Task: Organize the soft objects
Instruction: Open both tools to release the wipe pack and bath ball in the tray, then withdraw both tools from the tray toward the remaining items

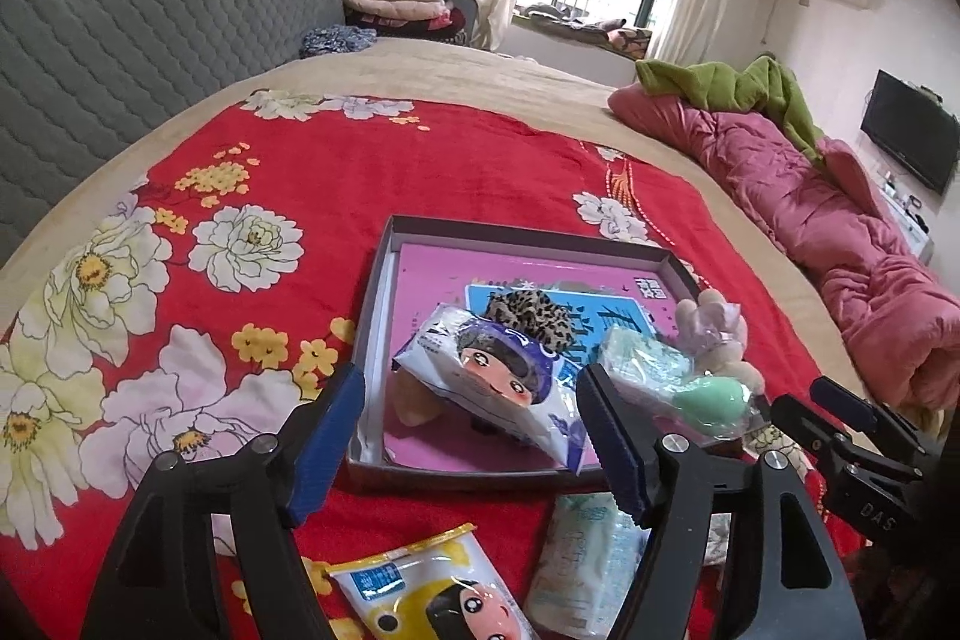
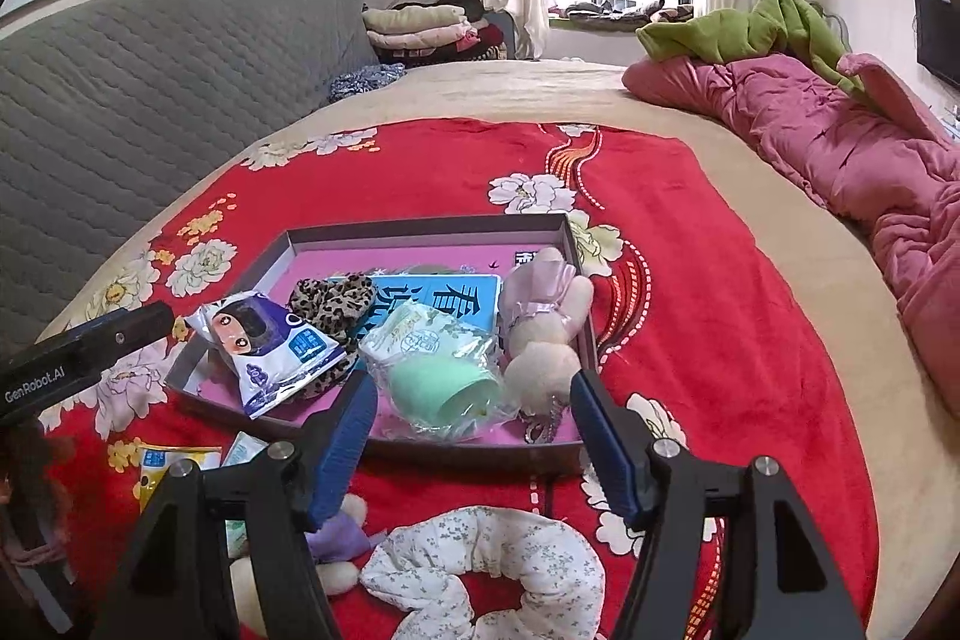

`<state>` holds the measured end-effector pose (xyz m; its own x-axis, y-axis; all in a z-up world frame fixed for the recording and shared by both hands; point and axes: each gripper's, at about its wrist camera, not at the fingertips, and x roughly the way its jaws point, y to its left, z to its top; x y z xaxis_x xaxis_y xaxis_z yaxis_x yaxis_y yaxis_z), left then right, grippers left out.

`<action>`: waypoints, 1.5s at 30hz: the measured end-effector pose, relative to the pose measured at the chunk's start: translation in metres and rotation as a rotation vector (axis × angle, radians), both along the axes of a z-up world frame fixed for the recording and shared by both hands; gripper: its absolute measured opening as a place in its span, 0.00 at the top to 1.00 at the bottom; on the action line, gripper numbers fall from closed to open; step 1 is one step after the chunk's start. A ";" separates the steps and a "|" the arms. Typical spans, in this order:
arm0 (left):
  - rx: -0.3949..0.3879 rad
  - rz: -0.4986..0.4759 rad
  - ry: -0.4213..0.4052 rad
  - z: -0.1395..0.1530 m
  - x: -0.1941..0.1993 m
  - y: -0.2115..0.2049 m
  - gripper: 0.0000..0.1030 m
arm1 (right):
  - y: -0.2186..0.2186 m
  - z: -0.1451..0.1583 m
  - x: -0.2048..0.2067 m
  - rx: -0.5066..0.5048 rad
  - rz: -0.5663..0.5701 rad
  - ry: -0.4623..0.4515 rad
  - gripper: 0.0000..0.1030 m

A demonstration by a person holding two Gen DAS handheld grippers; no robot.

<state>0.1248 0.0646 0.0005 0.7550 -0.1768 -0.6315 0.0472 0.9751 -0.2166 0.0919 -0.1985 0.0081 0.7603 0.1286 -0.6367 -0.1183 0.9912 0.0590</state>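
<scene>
Right, both claws hang over the bed with nothing in them: the left claw [image 1: 474, 436] stands wide, its blue pads bare, and the right claw [image 2: 474, 436] is spread wide too, empty between the pads. On the red floral blanket [image 1: 420, 172] sits the shallow box [image 1: 516, 235], already holding a purple cartoon packet [image 1: 498, 370], a leopard-print scrunchie [image 1: 528, 313], a bagged green sponge [image 2: 444, 388] and a plush bunny [image 2: 540, 334].

Loose items remain along the near edge of the bed: a yellow cartoon packet [image 1: 420, 592] and a pale wipes pack [image 1: 588, 562] below the left claw, and a white floral scrunchie [image 2: 480, 568] with a purple-and-cream plush [image 2: 342, 538] under the right.

By my reading, everything here is light and squashy. The packets look slick and crinkly, so pinch them across a sealed end rather than the puffy middle. For the scrunchie, grab one bunched side of the ring; it will sag but shouldn't slip.
</scene>
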 end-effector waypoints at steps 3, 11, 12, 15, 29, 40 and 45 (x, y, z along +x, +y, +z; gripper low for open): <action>0.010 -0.005 0.001 0.004 -0.004 -0.003 0.26 | -0.002 0.003 -0.002 0.004 -0.002 -0.008 0.35; 0.015 -0.002 -0.006 0.013 -0.016 -0.001 0.26 | -0.009 0.015 -0.012 0.012 0.000 -0.040 0.35; 0.015 0.000 -0.007 0.014 -0.019 0.000 0.26 | -0.010 0.017 -0.014 0.014 -0.001 -0.045 0.34; 0.016 0.004 -0.012 0.018 -0.025 0.002 0.26 | -0.014 0.021 -0.018 0.018 -0.004 -0.057 0.33; 0.030 0.003 -0.015 0.034 -0.054 0.004 0.26 | -0.027 0.039 -0.040 0.042 0.011 -0.095 0.33; 0.021 -0.058 0.028 0.030 -0.069 -0.015 0.26 | -0.036 0.024 -0.060 0.053 0.039 -0.031 0.33; 0.036 -0.086 0.052 0.024 -0.073 -0.027 0.26 | -0.035 0.011 -0.068 0.035 0.067 0.010 0.32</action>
<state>0.0521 0.0373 0.0247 0.7040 -0.2165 -0.6764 0.1209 0.9750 -0.1862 0.0239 -0.2331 0.0188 0.7430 0.2011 -0.6384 -0.1833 0.9785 0.0948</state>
